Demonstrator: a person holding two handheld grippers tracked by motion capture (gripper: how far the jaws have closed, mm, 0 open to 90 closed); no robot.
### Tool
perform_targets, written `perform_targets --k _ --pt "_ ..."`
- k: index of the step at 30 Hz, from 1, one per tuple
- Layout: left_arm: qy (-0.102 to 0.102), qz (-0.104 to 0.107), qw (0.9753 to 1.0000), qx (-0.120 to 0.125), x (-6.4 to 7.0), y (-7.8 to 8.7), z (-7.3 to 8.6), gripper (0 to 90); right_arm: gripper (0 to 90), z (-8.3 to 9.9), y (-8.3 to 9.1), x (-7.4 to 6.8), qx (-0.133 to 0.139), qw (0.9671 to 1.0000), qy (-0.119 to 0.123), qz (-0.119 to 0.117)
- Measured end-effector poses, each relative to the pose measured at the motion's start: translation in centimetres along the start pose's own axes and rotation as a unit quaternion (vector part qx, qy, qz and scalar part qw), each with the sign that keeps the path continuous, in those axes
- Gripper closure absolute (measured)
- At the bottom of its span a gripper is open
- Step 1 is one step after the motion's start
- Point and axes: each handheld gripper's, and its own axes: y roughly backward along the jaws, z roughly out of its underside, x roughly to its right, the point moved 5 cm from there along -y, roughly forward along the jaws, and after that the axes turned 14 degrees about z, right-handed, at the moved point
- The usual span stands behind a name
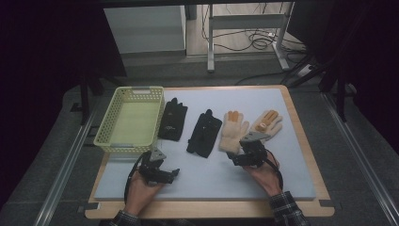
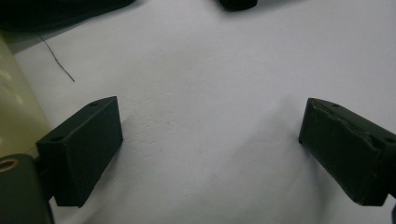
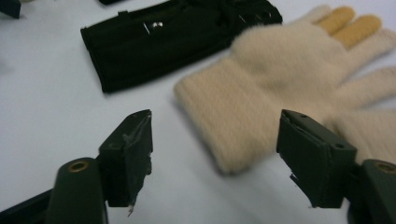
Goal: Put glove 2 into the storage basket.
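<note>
So the big white mat (image 1: pixel 263 179) takes up most of the middle of the high view, sitting on a wooden table (image 1: pixel 301 117) whose rim shows all around it. Next biggest is the pale yellow basket (image 1: pixel 106 129) in the upper left part of the mat, hanging over the mat's left edge a bit.

To the right of it there's a row of four gloves. Two black gloves (image 1: pixel 173 120) sit near the center, cuffs toward the bottom of the frame, fingers up. Then the cream glove (image 1: pixel 232 132) just right of center, long axis running bottom to top, fingers pointing to the top of the frame and cuff toward the person. A second cream glove (image 1: pixel 267 123) lies right of it, tilted to the upper right.

The right gripper (image 1: pixel 242 153) sits right at the cream glove's cuff. In the right gripper view, the cuff (image 3: pixel 224 121) lies between the two jaws, which stand wide apart and aren't touching it yet. One black glove (image 3: pixel 168 37) lies close by at the upper left of that view, just beside the cream one.

The left gripper (image 1: pixel 171 175) is at the lower left, below the basket, jaws spread apart too over bare mat (image 2: pixel 205 116). Plenty of open mat along the bottom and right.
</note>
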Motion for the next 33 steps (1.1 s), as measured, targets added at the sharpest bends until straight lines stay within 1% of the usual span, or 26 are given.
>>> perform_targets --k 1,3,5,6,7,8,9,10,12,13,14,15,17,18,20,21,22,23,24,26,29,33 --pt "0.000 0.000 1.0000 0.000 0.0 0.0 0.0 6.4 31.1 -0.5 -0.4 -0.2 -0.001 1.0000 0.002 -0.003" --pt "0.000 0.000 1.0000 0.000 0.0 0.0 0.0 6.3 32.1 -0.8 -0.6 -0.3 -0.001 1.0000 0.003 -0.003" --pt "0.000 0.000 1.0000 0.000 0.0 0.0 0.0 6.3 35.7 -1.7 -1.4 -0.7 0.000 0.9999 0.009 -0.007" --pt "0.000 0.000 1.0000 0.000 0.0 0.0 0.0 6.3 35.7 -1.7 -1.4 -0.7 0.000 0.9999 0.009 -0.007" --pt "0.000 0.000 1.0000 0.000 0.0 0.0 0.0 6.3 38.1 -2.2 -1.9 -0.9 0.000 0.9999 0.012 -0.008" --pt "0.000 0.000 1.0000 0.000 0.0 0.0 0.0 6.3 38.1 -2.2 -1.9 -0.9 0.000 0.9999 0.012 -0.008" --pt "0.000 0.000 1.0000 0.000 0.0 0.0 0.0 6.3 39.4 -2.7 -2.6 -1.2 -0.002 0.9998 0.018 -0.010" --pt "0.000 0.000 1.0000 0.000 0.0 0.0 0.0 6.3 39.4 -2.7 -2.6 -1.2 -0.002 0.9998 0.018 -0.010" --pt "0.000 0.000 1.0000 0.000 0.0 0.0 0.0 6.3 39.8 -3.1 -3.1 -1.5 -0.002 0.9997 0.020 -0.012" --pt "0.000 0.000 1.0000 0.000 0.0 0.0 0.0 6.3 39.8 -3.5 -3.7 -1.8 -0.002 0.9996 0.022 -0.014" --pt "0.000 0.000 1.0000 0.000 0.0 0.0 0.0 6.3 39.8 -3.5 -3.7 -1.8 -0.002 0.9996 0.022 -0.014" --pt "0.000 0.001 1.0000 0.000 0.0 0.0 0.0 6.3 38.6 -4.0 -4.3 -2.1 -0.002 0.9995 0.028 -0.013" --pt "0.000 0.000 1.0000 0.000 0.0 0.0 0.0 6.3 35.5 -4.5 -4.9 -2.3 -0.002 0.9995 0.028 -0.014" --pt "0.000 0.000 1.0000 0.000 0.0 0.0 0.0 6.3 35.5 -4.5 -4.9 -2.3 -0.002 0.9995 0.028 -0.014" --pt "0.000 0.000 1.0000 0.000 0.0 0.0 0.0 6.3 30.9 -5.3 -5.9 -2.5 -0.003 0.9995 0.026 -0.016" --pt "0.000 0.000 1.0000 0.000 0.0 0.0 0.0 6.3 29.0 -5.6 -6.3 -2.6 -0.005 0.9996 0.022 -0.018" --pt "0.000 0.001 1.0000 0.000 0.0 0.0 0.0 6.3 29.0 -5.6 -6.3 -2.6 -0.005 0.9996 0.022 -0.018" --pt "0.000 0.001 1.0000 0.000 0.0 0.0 0.0 6.3 25.1 -6.0 -7.0 -2.6 -0.010 0.9996 0.018 -0.019" --pt "0.000 0.001 1.0000 0.000 0.0 0.0 0.0 6.3 25.1 -6.0 -7.0 -2.6 -0.010 0.9996 0.018 -0.019" --pt "0.000 0.001 1.0000 0.000 0.0 0.0 0.0 6.3 20.8 -6.6 -8.0 -2.9 -0.014 0.9995 0.014 -0.024" --pt "0.001 0.001 1.0000 0.000 0.0 0.0 0.0 6.3 18.8 -6.8 -8.7 -3.2 -0.018 0.9994 0.017 -0.024" --pt "0.001 0.001 1.0000 0.001 0.0 0.0 0.0 6.3 17.7 -7.4 -10.4 -3.7 -0.030 0.9992 0.018 -0.018"
